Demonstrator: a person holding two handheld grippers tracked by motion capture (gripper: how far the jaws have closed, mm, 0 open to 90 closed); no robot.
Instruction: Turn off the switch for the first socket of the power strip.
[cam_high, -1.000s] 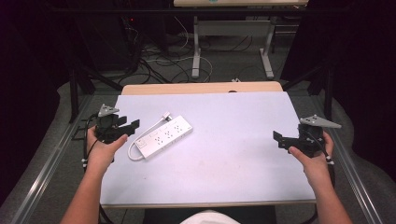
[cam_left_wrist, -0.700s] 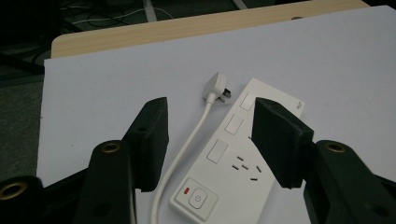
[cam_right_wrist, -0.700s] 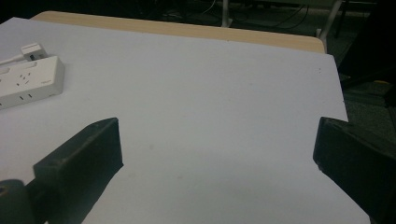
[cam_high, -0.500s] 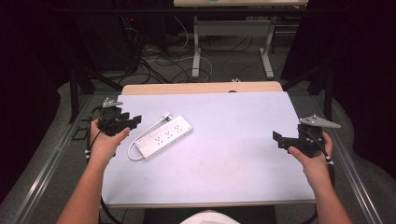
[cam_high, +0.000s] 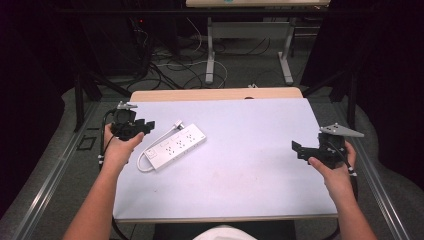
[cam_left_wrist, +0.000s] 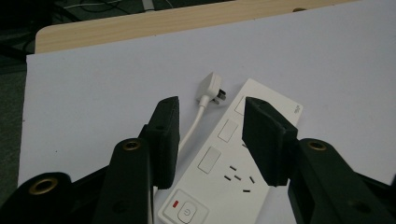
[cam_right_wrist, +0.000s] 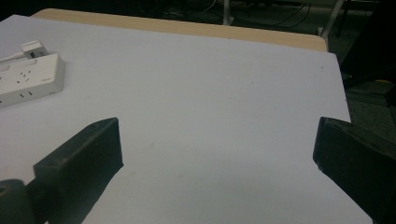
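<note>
Above power strip (cam_left_wrist: 233, 163) – left gripper (cam_left_wrist: 210, 135) apart w/ jaws just closing, nothing between, right gripper (cam_right_wrist: 215, 144) wide apart.

floor (cam_high: 240, 82): grey, cables | room: dark | second table (cam_high: 257, 3) behind

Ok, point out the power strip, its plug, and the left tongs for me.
power strip (cam_high: 176, 147), high view, middle of its white top face
plug (cam_left_wrist: 211, 88), left gripper view, the white plug body at the cord's end
left tongs (cam_left_wrist: 212, 140), left gripper view, midway between the two black tips
</note>
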